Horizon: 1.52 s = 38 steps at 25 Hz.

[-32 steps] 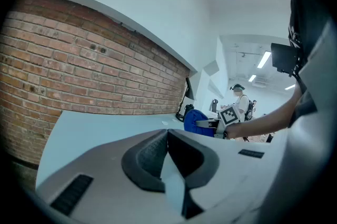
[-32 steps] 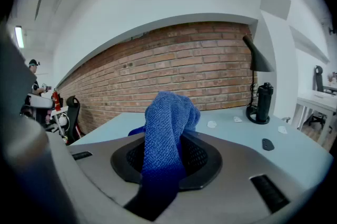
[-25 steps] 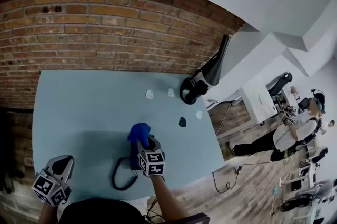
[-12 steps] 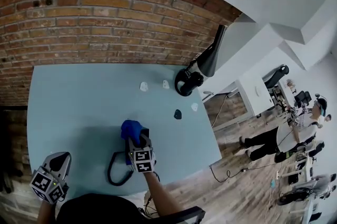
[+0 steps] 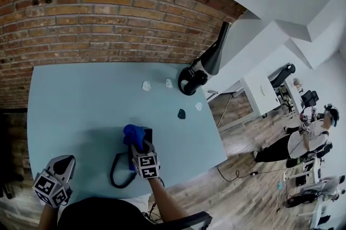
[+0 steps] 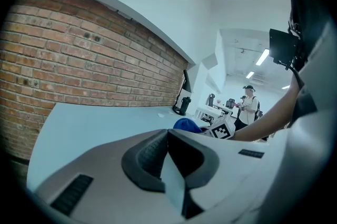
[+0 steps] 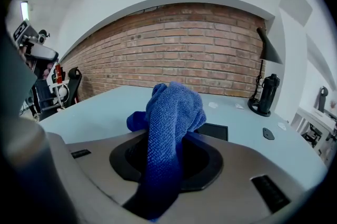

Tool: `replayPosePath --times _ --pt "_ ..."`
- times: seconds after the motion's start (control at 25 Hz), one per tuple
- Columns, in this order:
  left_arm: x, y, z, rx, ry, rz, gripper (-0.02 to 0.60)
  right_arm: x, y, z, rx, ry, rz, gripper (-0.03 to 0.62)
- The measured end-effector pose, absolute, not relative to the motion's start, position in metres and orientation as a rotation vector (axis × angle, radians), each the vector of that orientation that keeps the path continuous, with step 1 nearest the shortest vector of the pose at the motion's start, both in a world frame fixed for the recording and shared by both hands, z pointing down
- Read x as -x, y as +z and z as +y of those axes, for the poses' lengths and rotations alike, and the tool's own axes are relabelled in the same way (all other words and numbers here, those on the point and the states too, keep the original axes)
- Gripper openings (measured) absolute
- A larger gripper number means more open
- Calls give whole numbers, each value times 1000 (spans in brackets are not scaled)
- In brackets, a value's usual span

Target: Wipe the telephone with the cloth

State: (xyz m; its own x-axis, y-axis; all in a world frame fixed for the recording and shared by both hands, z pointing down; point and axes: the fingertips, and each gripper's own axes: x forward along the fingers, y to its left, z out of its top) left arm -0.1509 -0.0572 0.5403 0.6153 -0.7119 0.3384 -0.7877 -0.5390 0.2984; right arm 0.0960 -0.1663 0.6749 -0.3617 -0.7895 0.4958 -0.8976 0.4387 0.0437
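Observation:
A dark telephone [image 5: 147, 134] lies near the front of the light blue table [image 5: 75, 110], its coiled cord [image 5: 117, 174] looping toward the front edge. My right gripper [image 5: 138, 143] is shut on a blue cloth [image 5: 133, 133], and the bunched cloth rests on the telephone's left part. In the right gripper view the cloth [image 7: 171, 112] rises from between the jaws of the right gripper [image 7: 166, 146], with the telephone [image 7: 213, 131] just behind it. My left gripper [image 5: 60, 169] hangs at the table's front left corner. In the left gripper view the left gripper [image 6: 168, 139] is shut and holds nothing.
A black desk lamp [image 5: 208, 64] stands at the table's far right corner. Small white scraps [image 5: 146, 85] and a small dark piece [image 5: 181, 114] lie in front of it. A brick wall [image 5: 108, 24] backs the table. People [image 5: 305, 142] stand in the room off to the right.
The head view has shifted a little. My right gripper with the cloth has drawn slightly nearer over the telephone. The left gripper stays where it was.

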Motion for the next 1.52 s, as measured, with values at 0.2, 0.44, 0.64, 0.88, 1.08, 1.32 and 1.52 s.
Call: replayPosePath --times 0.2,0.44,0.64,0.88,1.08,1.32,1.52 --pt "151 547 -55 -2390 234 -1177 2 -99 679 -161 -1450 379 -2233 132" --pt "149 549 -51 -2383 251 -1161 2 -98 685 -149 -1440 410 -2216 133" --pt "148 552 -49 -2383 264 -1146 2 -97 690 -140 -1436 421 -2208 133" --pt "143 556 -46 -2382 277 -1128 2 -99 694 -130 -1428 440 -2194 132" --pt "143 561 -44 -2385 279 -1118 2 -98 701 -122 -1423 455 -2194 133" --pt "139 566 -42 -2383 288 -1105 2 -101 706 -114 -1420 469 -2181 132" --pt "138 567 -42 -2383 296 -1096 2 -99 709 -107 -1437 490 -2182 132"
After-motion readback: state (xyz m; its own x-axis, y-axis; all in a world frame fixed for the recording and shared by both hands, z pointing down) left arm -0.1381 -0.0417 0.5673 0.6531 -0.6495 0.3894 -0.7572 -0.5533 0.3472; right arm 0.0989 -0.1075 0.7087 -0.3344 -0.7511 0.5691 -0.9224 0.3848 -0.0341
